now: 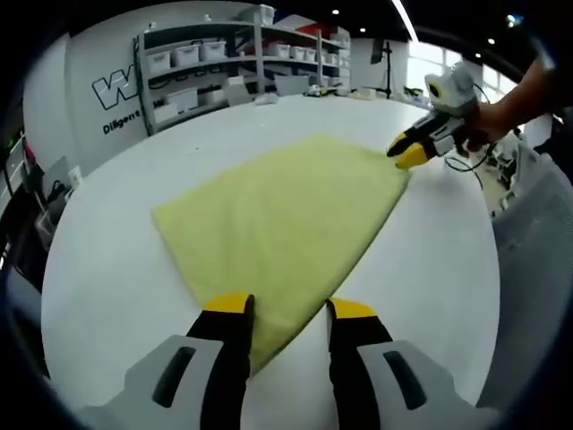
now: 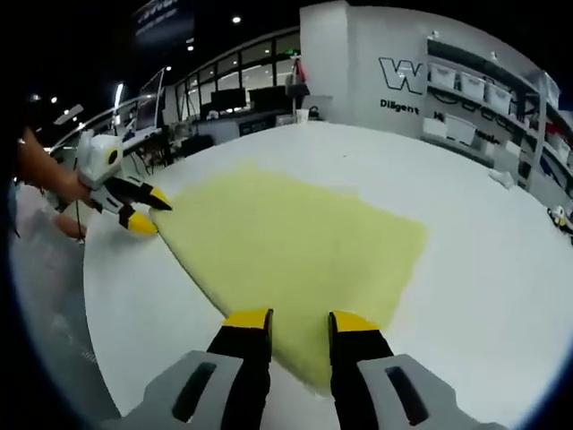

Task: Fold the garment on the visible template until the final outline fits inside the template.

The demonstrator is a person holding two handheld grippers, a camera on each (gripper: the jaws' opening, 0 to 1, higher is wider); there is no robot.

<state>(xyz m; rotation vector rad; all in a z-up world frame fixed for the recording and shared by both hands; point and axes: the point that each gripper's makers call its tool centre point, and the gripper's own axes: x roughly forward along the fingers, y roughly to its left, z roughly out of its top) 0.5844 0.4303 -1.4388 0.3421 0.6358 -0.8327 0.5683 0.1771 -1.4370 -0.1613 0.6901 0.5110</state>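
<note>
Yellow garment (image 1: 282,224) spread flat on a white table (image 1: 107,269), a gripper at each of two corners.

Nearest, the left gripper (image 1: 288,309) has its yellow-tipped jaws spread, straddling one cloth corner; in the right gripper view, the right gripper (image 2: 298,317) is likewise spread over the opposite corner. The cloth lies mid-table, on bare white surface. Beyond stand grey shelves (image 1: 233,63) with bins, a white wall with dark lettering (image 2: 407,85), and ceiling lights.

Each tool is basically a grey plastic body with slotted cutouts. The left tool (image 1: 286,309) and right tool (image 2: 299,315) both have black jaws capped in yellow.
</note>
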